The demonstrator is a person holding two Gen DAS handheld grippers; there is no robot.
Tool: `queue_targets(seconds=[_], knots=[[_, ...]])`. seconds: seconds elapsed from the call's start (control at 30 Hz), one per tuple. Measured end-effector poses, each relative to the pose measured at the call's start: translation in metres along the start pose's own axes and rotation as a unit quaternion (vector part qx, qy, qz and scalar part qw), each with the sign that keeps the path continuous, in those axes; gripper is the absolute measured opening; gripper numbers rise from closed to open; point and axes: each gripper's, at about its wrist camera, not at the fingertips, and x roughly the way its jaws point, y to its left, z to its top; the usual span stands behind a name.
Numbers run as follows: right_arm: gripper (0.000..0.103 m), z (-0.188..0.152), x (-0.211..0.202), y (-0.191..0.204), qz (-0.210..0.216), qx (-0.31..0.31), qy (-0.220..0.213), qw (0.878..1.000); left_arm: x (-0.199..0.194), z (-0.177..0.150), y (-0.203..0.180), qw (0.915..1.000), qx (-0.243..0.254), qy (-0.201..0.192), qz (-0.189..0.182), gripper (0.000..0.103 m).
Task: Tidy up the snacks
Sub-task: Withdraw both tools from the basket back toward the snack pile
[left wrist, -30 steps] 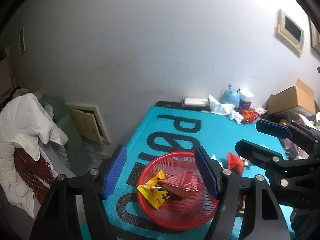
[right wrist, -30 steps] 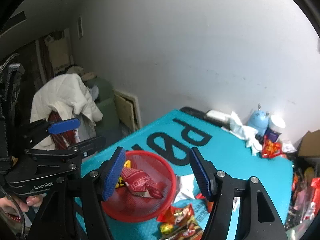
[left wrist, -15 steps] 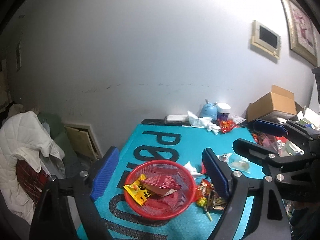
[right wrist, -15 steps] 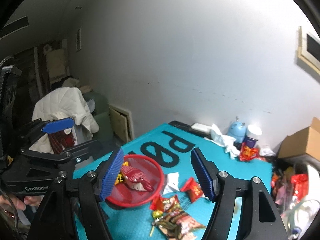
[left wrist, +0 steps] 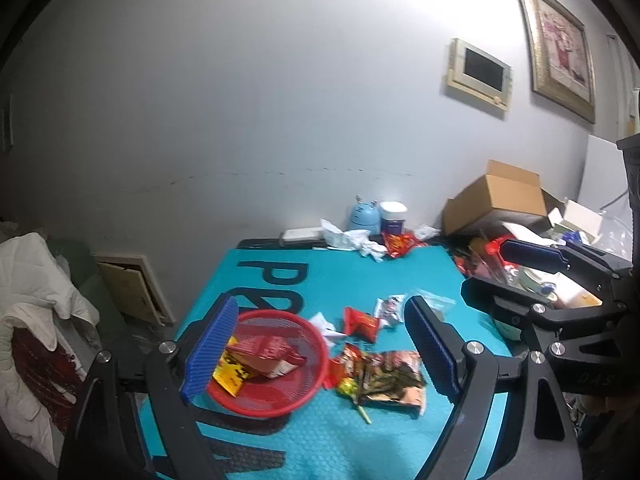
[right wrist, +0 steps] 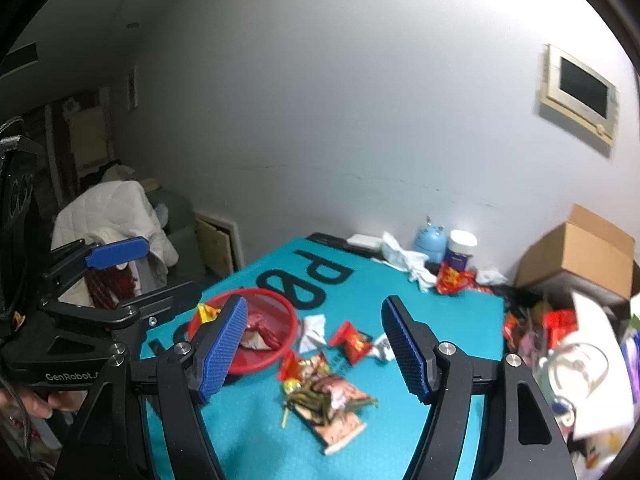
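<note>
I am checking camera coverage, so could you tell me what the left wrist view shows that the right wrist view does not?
Only the left wrist view shows the framed picture on the wall. Only the right wrist view shows a hand holding the left gripper. Both share the red basket, the loose snack packets on the teal mat and the cardboard box.

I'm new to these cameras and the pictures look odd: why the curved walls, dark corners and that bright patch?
Both views are fisheye: straight edges bow and the corners go black. In the left wrist view the picture frame leans, with glare on the wall above. In the right wrist view the wall panel is motion-smeared and the cardboard box looks soft.
</note>
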Motion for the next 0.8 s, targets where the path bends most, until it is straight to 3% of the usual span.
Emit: queue_targets(seconds=[0.33,0.8], knots=[[0.070,-0.030,-0.024,-0.015,-0.037,0.021,0.017,0.999,0.004,-0.017,-0.028,0.9988,0.007,0.025,-0.042,0.085],[0.070,-0.078,-0.012,-0.041,-0.058,0.060,0.074,0.994,0.041,-0.054,-0.050,0.9928,-0.002,0.096,-0.072,0.085]])
